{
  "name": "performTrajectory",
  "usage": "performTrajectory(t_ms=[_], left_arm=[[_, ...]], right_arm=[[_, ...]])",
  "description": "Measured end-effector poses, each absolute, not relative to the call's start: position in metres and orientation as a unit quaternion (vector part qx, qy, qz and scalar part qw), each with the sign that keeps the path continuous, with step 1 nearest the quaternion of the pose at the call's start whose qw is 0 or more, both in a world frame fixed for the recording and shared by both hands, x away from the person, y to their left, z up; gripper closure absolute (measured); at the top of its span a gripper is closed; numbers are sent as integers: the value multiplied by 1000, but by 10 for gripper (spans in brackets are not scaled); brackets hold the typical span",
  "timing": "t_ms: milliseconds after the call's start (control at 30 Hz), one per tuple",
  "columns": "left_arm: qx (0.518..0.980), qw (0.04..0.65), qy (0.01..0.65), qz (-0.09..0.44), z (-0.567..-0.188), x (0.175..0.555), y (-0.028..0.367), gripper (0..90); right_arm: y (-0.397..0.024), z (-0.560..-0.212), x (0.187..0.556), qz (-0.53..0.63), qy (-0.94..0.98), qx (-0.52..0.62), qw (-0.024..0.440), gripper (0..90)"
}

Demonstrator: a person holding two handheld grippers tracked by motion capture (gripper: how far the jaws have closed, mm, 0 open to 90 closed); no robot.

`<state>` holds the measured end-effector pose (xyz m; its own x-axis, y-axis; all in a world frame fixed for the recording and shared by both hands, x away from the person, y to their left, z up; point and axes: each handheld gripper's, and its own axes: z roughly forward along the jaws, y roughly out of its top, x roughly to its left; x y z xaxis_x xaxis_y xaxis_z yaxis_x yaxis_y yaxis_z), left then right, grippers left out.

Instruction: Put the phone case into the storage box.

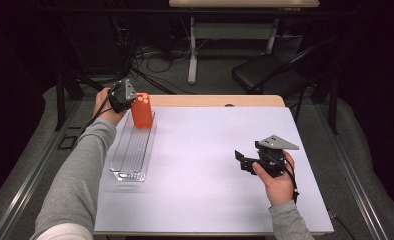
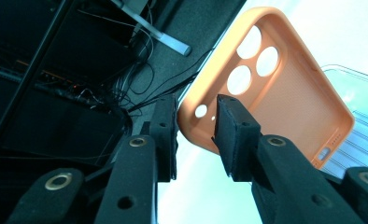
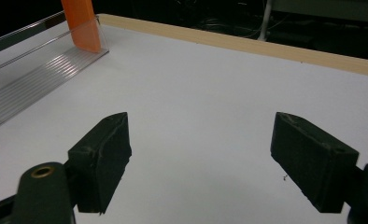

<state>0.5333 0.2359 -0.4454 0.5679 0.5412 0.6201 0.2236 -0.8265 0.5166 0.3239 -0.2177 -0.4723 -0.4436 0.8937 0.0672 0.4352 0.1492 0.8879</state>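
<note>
The right gripper (image 1: 241,159) rests in the person's hand near the table's right front, its jaws spread wide with nothing between them; bare white table (image 1: 205,165) lies ahead of it in the right gripper view. Left of centre, a clear ribbed tray (image 1: 133,150) lies lengthwise on the table, running from the near left toward the far edge. An orange phone case (image 1: 142,110) stands upright at the tray's far end, its camera cut-outs uppermost. The left gripper (image 1: 130,102) is at the case's top left corner, just beside the table's far left edge. In the left gripper view the jaws straddle the case's rim (image 2: 191,122) with a visible gap on the left pad's side; the grip is released, not clenched. Beyond the table, cables (image 1: 150,60), a desk leg (image 1: 192,50) and a black chair (image 1: 270,72) stand on the floor, well apart from the work.
</note>
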Motion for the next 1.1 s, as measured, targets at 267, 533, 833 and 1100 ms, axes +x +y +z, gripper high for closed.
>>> performTrajectory(t_ms=[267,533,833,1100], left_arm=[[857,202,231,414,-446,534,236,629],[849,218,252,410,-443,532,236,521],[842,235,274,400,-437,528,240,489],[828,256,316,386,-431,523,250,472]], right_arm=[[-218,-474,324,457,716,466,250,195],[-218,-475,324,457,716,466,249,195],[-218,-475,324,458,716,466,248,195],[-217,-473,324,458,717,464,248,195]])
